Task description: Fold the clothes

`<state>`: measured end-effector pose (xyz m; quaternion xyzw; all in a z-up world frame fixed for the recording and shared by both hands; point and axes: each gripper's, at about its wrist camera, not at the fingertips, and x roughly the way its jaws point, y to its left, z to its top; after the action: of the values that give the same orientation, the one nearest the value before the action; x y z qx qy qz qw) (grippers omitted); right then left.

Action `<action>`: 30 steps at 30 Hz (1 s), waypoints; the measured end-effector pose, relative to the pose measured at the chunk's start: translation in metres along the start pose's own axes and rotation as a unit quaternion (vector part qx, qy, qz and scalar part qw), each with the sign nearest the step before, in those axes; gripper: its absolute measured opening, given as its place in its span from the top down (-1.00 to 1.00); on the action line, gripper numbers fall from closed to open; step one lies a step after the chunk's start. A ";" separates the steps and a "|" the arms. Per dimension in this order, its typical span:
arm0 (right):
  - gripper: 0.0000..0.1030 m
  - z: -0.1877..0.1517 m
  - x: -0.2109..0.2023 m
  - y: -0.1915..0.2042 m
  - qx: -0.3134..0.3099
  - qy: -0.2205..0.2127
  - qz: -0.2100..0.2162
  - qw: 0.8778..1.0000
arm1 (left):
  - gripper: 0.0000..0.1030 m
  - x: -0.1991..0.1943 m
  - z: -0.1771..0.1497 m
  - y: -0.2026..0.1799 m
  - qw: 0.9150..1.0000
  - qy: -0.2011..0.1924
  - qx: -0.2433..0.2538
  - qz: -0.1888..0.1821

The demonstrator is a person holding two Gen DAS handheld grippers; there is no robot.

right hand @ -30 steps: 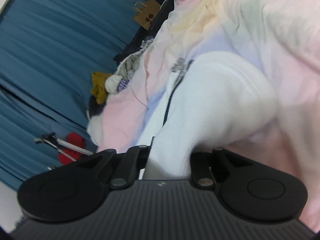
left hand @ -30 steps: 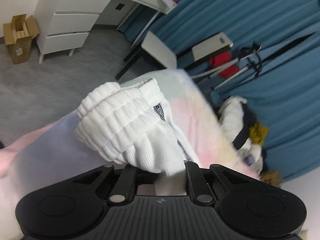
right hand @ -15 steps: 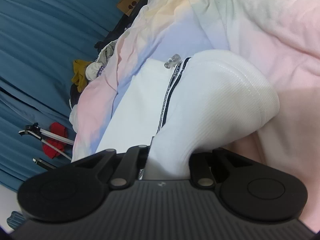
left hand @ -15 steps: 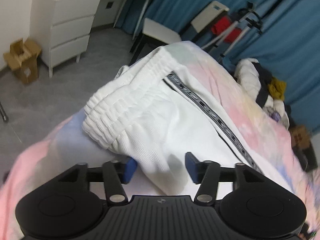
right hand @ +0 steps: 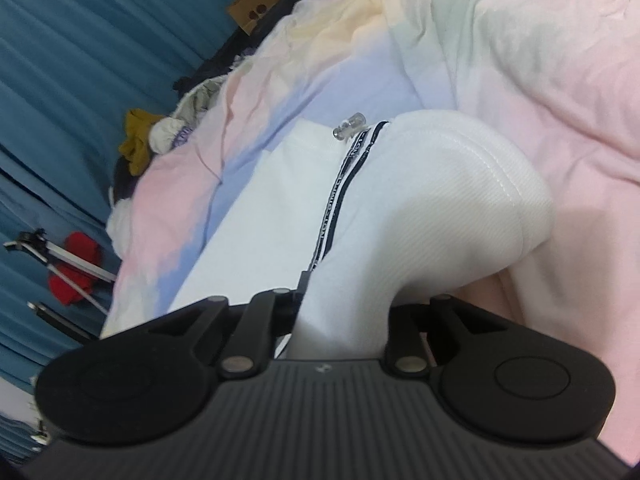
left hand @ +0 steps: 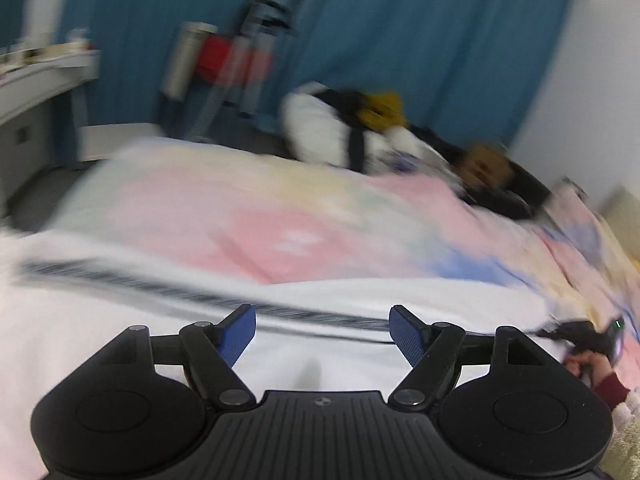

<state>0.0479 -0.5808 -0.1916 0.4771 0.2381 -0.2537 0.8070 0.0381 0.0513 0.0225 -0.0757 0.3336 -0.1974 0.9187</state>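
White trousers (left hand: 120, 320) with a black side stripe lie on a pastel pink, blue and yellow bedspread (left hand: 280, 216). My left gripper (left hand: 322, 332) is open and empty, just above the white cloth; this view is blurred. My right gripper (right hand: 340, 312) is shut on a hem end of the white trousers (right hand: 440, 208), which bulges up in front of it. The black stripe (right hand: 340, 196) runs away from the right gripper. The right gripper and its hand also show at the right edge of the left wrist view (left hand: 588, 336).
A heap of other clothes (left hand: 360, 132), white, black and mustard, lies at the bed's far edge. Blue curtains (left hand: 400, 40) hang behind. A tripod with a red cloth (right hand: 76, 264) stands by the curtains. A brown paper bag (right hand: 250, 4) sits past the bed. A white desk (left hand: 36, 76) is at left.
My left gripper has let go of the waistband end, opened wide, and swung to face across the bed. The trousers now lie spread flatter. My right gripper keeps its hold.
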 end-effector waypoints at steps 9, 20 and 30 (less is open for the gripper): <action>0.34 -0.012 -0.028 -0.008 0.081 -0.018 -0.043 0.996 | -0.46 0.173 0.022 -0.132 0.982 0.068 0.135 -0.111; -0.25 -0.015 -0.025 -0.031 0.143 -0.032 -0.041 0.988 | -0.41 0.337 0.009 -0.287 0.920 0.117 0.317 -0.201; -0.25 -0.015 -0.017 -0.025 0.126 -0.055 -0.058 0.989 | 0.94 0.396 -0.011 -0.351 0.889 0.142 0.397 -0.177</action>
<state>0.0168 -0.5743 -0.2037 0.5458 0.1865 -0.3537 0.7364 0.1978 -0.4323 -0.1218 0.2660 0.3356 -0.4816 0.7646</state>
